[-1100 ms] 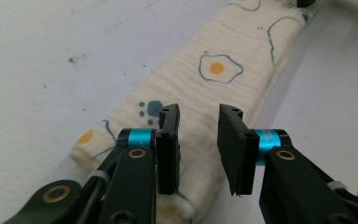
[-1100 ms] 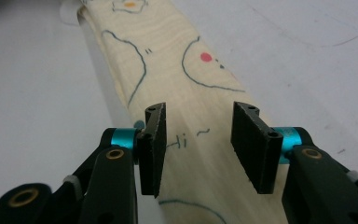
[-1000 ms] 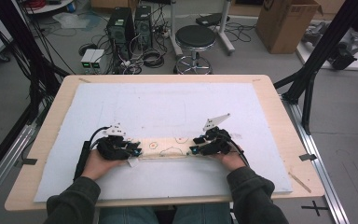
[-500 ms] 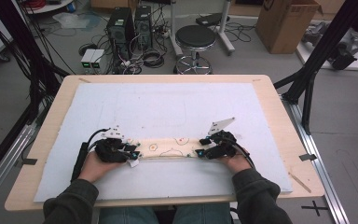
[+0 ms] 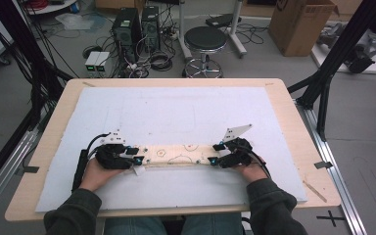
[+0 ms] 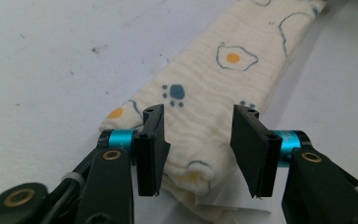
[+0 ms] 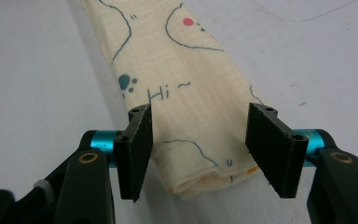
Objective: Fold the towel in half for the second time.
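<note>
A white mat (image 5: 176, 112) covers the table (image 5: 293, 112), and a folded cream cloth (image 5: 176, 154) lies across its lower middle. The left gripper (image 5: 138, 157) straddles the cloth's left end, the right gripper (image 5: 214, 154) its right end; both have just been opening, pads clear of the fabric.

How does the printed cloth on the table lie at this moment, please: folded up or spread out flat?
Folded. The cloth lies as a narrow strip on the white mat, and its end shows stacked layers in the right gripper view.
</note>
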A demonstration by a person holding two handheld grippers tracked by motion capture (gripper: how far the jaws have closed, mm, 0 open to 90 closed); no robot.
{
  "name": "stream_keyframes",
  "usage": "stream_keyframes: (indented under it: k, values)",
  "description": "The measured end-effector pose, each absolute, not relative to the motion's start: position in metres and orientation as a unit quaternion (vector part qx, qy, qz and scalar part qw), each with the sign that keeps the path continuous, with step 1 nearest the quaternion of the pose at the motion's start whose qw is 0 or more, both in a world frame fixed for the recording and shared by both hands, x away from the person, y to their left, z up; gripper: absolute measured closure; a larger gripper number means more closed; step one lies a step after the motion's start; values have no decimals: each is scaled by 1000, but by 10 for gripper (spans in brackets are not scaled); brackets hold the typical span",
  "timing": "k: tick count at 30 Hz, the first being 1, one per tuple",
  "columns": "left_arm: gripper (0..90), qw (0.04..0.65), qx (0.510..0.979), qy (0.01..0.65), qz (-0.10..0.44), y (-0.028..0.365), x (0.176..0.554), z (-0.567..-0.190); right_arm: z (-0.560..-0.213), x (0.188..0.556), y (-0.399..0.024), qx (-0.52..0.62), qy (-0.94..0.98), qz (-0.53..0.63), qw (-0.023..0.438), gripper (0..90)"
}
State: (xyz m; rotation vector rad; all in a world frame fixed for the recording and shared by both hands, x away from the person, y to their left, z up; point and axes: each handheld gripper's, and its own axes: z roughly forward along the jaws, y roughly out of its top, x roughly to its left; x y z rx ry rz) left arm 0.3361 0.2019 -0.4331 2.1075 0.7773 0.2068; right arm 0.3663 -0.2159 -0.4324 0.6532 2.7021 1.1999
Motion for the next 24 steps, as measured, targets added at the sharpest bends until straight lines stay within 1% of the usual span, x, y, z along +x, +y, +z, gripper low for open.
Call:
stream_keyframes:
  k: [6, 15, 24]
  values:
    - [521, 416, 852, 306, 84, 199, 337, -437, -437, 367, -217, 220, 892, 392, 54, 412]
    - [522, 415, 851, 310, 87, 198, 336, -438, -442, 363, -219, 205, 889, 401, 79, 416]
    - [515, 411, 854, 304, 94, 197, 336, -438, -442, 362, -218, 209, 889, 400, 80, 416]
